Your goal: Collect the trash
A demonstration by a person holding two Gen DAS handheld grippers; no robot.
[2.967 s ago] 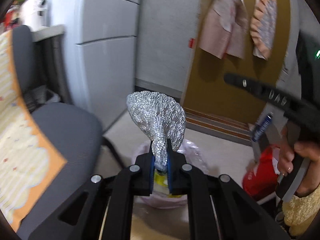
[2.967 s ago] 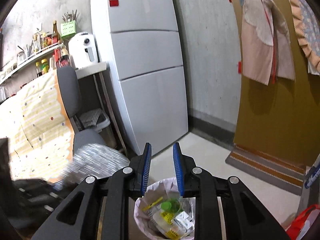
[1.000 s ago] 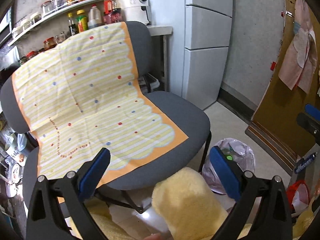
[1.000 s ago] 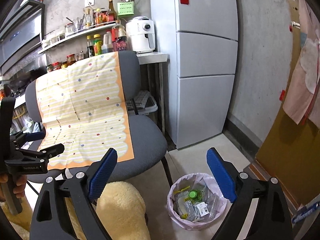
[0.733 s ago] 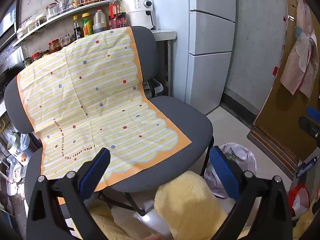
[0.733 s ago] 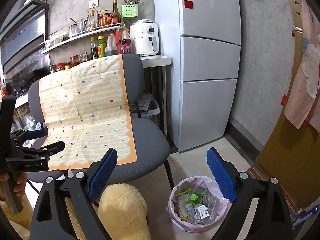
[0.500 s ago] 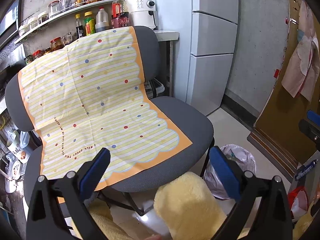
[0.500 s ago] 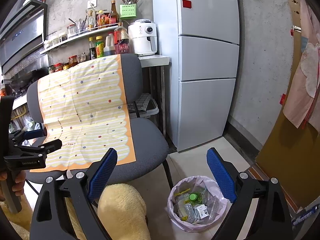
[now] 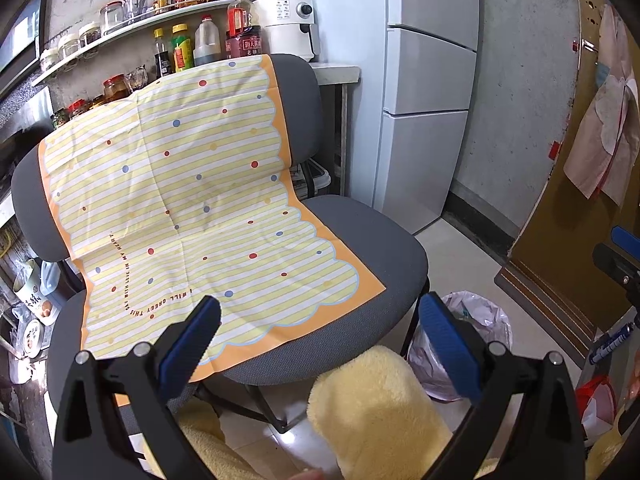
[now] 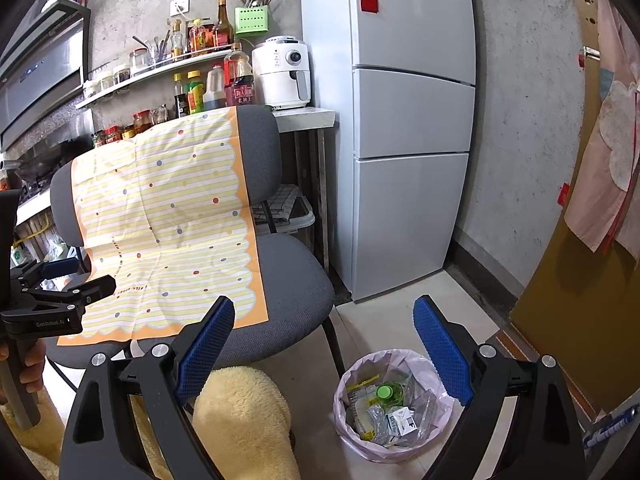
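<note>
Trash bin [image 10: 394,410], pink liner, stands on the floor right of the grey chair [image 10: 296,280]; holds a green-capped bottle [image 10: 385,392] and crumpled wrappers. In my left view only its rim [image 9: 476,312] shows behind the seat. My right claw [image 10: 324,344]: fingers spread wide, nothing between. My left claw [image 9: 320,344]: likewise spread, nothing held. Striped yellow cloth [image 9: 192,208] drapes the chair. Yellow fleece [image 9: 376,408] lies below both claws.
</note>
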